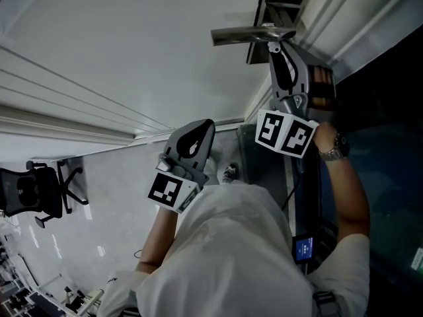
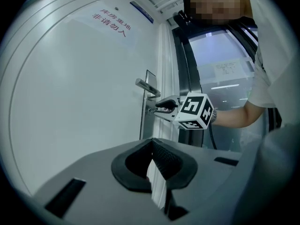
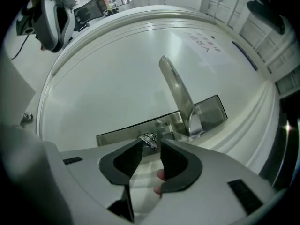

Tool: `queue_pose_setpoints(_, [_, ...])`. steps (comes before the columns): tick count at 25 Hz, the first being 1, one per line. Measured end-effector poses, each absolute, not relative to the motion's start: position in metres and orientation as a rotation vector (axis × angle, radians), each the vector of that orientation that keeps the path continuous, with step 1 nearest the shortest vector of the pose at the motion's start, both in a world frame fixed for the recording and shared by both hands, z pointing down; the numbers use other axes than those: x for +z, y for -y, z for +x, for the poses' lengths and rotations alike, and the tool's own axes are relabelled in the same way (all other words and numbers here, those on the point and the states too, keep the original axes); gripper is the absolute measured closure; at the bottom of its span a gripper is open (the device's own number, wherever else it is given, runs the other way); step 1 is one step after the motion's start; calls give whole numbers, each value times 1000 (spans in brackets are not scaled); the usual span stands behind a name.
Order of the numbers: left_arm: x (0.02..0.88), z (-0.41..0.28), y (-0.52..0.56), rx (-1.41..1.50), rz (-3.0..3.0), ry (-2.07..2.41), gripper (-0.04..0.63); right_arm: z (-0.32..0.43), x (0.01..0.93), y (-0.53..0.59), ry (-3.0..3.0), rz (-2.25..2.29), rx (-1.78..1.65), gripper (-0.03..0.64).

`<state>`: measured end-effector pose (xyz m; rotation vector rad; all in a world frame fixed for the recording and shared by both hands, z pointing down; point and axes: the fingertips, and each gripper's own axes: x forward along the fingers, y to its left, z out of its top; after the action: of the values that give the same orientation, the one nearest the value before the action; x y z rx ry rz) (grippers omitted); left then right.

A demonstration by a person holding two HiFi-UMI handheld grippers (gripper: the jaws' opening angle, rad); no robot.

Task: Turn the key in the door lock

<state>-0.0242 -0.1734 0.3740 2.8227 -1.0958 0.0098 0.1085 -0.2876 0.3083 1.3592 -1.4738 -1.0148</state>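
Head view: right gripper [image 1: 276,50] raised level to door, tips just below door handle [image 1: 241,35]. Left gripper [image 1: 200,132] lower, well apart from door hardware, idle.

Left gripper view: jaws closed tip to tip, nothing between. Red two-line Chinese notice [image 2: 111,21] on door, apparently "库房重地 / 非请勿入". Blue plate [image 2: 141,11] near frame and paper sheet [image 2: 228,69] on glass, both unreadable.

Right gripper view: key [image 3: 149,139] seated in cylinder of lock plate [image 3: 117,134], just at jaw tips. Jaws clearly apart, pads off key, nothing gripped. Judged step: approach or regrip on key, turn unconfirmed. Next move: close squarely on key head, roll wrist about cylinder axis, no side load.
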Motion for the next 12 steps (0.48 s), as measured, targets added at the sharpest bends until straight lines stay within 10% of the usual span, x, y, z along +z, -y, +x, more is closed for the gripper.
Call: queue_pose_setpoints(12, [375,-23,173,15,2823,1094,589,97,314,299,1318,1212,-1177,518])
